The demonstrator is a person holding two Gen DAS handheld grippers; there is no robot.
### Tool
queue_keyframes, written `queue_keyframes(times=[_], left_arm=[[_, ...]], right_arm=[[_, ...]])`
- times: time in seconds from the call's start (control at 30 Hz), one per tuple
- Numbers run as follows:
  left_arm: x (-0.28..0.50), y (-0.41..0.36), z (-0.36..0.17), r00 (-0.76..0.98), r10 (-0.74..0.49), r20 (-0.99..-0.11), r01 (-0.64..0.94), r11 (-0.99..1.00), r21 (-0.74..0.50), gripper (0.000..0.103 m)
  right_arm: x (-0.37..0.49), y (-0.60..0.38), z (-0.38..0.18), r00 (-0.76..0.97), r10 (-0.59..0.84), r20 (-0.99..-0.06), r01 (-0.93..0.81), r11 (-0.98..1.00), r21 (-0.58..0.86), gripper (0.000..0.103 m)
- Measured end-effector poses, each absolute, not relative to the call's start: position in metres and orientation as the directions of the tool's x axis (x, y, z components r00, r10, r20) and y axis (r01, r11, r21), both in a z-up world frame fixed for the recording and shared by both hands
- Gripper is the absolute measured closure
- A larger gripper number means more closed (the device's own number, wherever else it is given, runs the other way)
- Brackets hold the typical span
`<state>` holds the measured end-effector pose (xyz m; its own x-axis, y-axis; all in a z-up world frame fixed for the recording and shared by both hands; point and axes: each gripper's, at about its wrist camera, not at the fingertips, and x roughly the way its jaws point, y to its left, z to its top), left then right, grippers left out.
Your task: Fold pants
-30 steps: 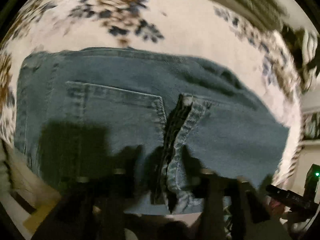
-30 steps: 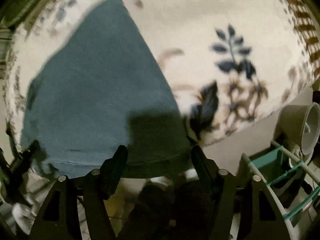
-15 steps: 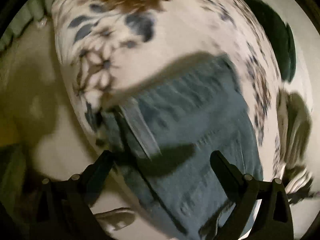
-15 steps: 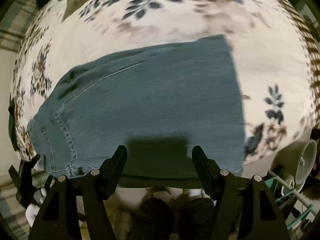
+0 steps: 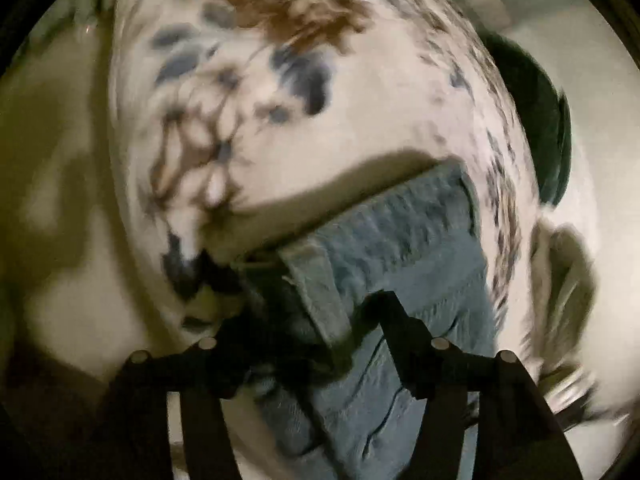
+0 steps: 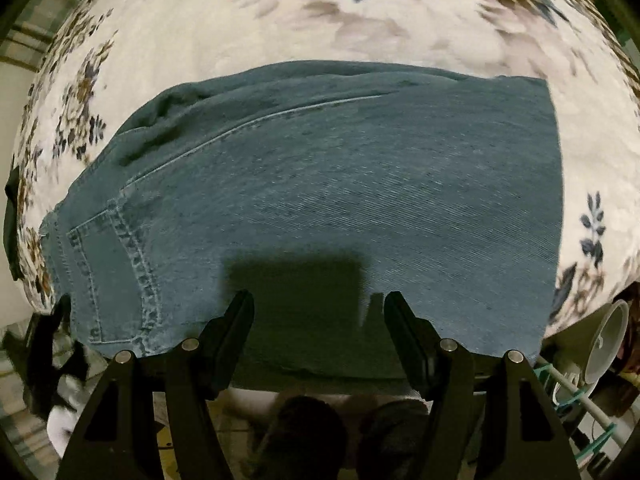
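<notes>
Blue jeans (image 6: 340, 184) lie folded flat on a floral bed cover (image 6: 280, 20), with a back pocket (image 6: 108, 280) at the left end. My right gripper (image 6: 320, 308) hangs over the near edge of the denim, pointing down. It is open with nothing between its fingers. In the left wrist view a corner of the jeans (image 5: 400, 248) with a hemmed band (image 5: 316, 292) lies at the bed's edge. My left gripper (image 5: 316, 316) straddles that band and its jaws are closing. A gap still shows on both sides of the cloth.
The bed edge runs just below the jeans. Beyond it are a white cup-like object (image 6: 604, 344) and white rods with teal ties (image 6: 576, 396) at the right. Two dark rounded shapes (image 6: 304, 432) sit on the floor. A dark green object (image 5: 536, 128) lies past the bed's far side.
The left gripper swung from the middle of the jeans to their corner, opened wide, then narrowed over the band. The right gripper slid along the jeans towards the pocket end.
</notes>
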<state>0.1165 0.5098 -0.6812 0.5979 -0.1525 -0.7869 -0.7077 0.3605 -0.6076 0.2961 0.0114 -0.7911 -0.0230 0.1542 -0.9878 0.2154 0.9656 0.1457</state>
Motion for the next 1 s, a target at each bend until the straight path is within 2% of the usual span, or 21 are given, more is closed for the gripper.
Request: queue_keyframes(times=[0.03,0.1,0.17,0.27,0.3,0.37,0.47,0.63,0.8,0.93,1.0], left_arm=[[0.115,0.51,-0.68,0.62,-0.138,-0.772,-0.702,0.342,-0.625,0.048],[0.122,0.509,-0.671,0.614,-0.124,-0.779,-0.699,0.374,-0.61,0.067],[0.125,0.503,-0.654,0.624,-0.096,-0.776,-0.68,0.423,-0.599,0.073],[0.131,0.482,-0.612,0.639,-0.036,-0.768,-0.631,0.547,-0.551,0.075],[0.133,0.471,-0.592,0.648,-0.01,-0.761,-0.604,0.602,-0.522,0.075],[0.139,0.445,-0.557,0.67,0.028,-0.742,-0.54,0.704,-0.461,0.075],[0.145,0.391,-0.5,0.735,0.026,-0.677,-0.385,0.839,-0.386,0.075],[0.148,0.297,-0.446,0.786,-0.071,-0.614,-0.159,0.937,-0.311,0.075],[0.152,0.185,-0.44,0.766,-0.22,-0.604,0.071,0.963,-0.261,0.076],[0.155,0.089,-0.47,0.686,-0.316,-0.656,0.242,0.949,-0.203,0.076],[0.154,0.039,-0.5,0.615,-0.347,-0.708,0.34,0.927,-0.16,0.075]], right_arm=[[0.297,0.013,-0.793,-0.021,0.157,-0.987,0.213,0.966,0.149,0.033],[0.299,0.015,-0.796,-0.02,0.154,-0.988,0.211,0.967,0.146,0.033],[0.299,0.015,-0.798,-0.019,0.152,-0.988,0.215,0.966,0.145,0.033],[0.294,0.009,-0.799,-0.014,0.151,-0.988,0.224,0.964,0.144,0.03],[0.291,0.005,-0.798,-0.009,0.149,-0.989,0.23,0.963,0.143,0.021],[0.286,-0.003,-0.795,0.002,0.157,-0.988,0.239,0.959,0.153,0.013],[0.278,-0.021,-0.788,0.015,0.178,-0.984,0.259,0.95,0.176,0.013],[0.265,-0.066,-0.765,0.063,0.19,-0.98,0.293,0.935,0.2,0.013],[0.246,-0.14,-0.743,0.099,0.175,-0.98,0.371,0.907,0.199,0.013],[0.221,-0.196,-0.737,0.105,0.139,-0.985,0.439,0.882,0.171,0.013],[0.205,-0.228,-0.739,0.096,0.121,-0.988,0.482,0.863,0.152,0.013]])
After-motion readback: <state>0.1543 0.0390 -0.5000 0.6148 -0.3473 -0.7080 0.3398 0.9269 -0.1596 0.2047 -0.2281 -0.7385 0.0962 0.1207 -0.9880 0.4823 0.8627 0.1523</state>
